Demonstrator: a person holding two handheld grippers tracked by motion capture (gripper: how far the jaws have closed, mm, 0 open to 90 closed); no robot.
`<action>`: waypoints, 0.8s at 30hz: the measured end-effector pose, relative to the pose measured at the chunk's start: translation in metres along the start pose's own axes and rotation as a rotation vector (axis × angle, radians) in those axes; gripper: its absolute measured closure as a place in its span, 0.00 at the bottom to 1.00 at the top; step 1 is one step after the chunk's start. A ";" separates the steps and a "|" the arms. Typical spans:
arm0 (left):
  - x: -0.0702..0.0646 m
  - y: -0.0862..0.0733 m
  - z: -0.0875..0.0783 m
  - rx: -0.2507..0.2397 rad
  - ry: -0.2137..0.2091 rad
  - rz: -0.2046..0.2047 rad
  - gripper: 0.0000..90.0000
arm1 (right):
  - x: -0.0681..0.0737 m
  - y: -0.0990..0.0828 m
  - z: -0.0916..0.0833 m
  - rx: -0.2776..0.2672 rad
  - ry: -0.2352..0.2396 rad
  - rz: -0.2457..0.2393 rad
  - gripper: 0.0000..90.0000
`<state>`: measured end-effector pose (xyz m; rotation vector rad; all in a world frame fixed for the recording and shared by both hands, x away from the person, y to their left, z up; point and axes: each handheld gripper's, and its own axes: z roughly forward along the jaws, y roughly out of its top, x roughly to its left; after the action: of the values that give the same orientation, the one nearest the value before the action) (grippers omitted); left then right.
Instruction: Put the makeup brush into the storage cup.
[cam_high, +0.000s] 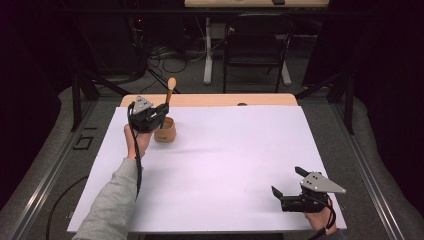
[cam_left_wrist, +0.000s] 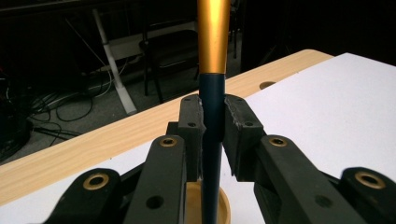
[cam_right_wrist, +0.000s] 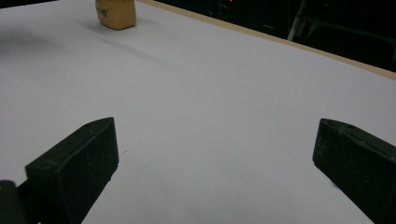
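A small tan wooden cup (cam_high: 165, 131) stands on the white sheet (cam_high: 225, 165) at the back left. A long utensil (cam_high: 170, 92) with a dark blue handle and a golden-orange upper part stands upright over the cup, its lower end inside the rim. My left gripper (cam_high: 165, 111) is shut on the dark handle just above the cup. In the left gripper view both pads press the utensil (cam_left_wrist: 213, 42) above the cup's rim (cam_left_wrist: 225, 205). My right gripper (cam_high: 286, 180) rests open at the front right, nothing between its jaws (cam_right_wrist: 215, 135); the cup (cam_right_wrist: 116, 14) is far off.
The wooden table edge (cam_high: 225, 100) runs along the back of the sheet, with a small hole (cam_high: 242, 104) in it. Behind the table stand a dark chair (cam_high: 257, 45) and a white desk leg (cam_high: 208, 55), with cables on the floor.
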<state>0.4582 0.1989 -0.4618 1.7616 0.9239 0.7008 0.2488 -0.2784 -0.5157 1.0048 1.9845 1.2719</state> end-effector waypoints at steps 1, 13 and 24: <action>0.000 0.000 0.001 -0.002 0.000 0.000 0.87 | 0.000 0.000 0.000 0.000 0.000 0.000 0.00; 0.003 -0.003 0.009 -0.038 0.014 -0.029 0.87 | 0.000 0.000 0.000 0.000 0.000 0.001 0.00; 0.008 -0.009 0.018 -0.018 0.019 -0.054 0.87 | 0.000 0.000 -0.001 0.012 0.002 0.001 0.00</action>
<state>0.4742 0.1983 -0.4760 1.7112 0.9715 0.6896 0.2485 -0.2790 -0.5155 1.0103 1.9960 1.2632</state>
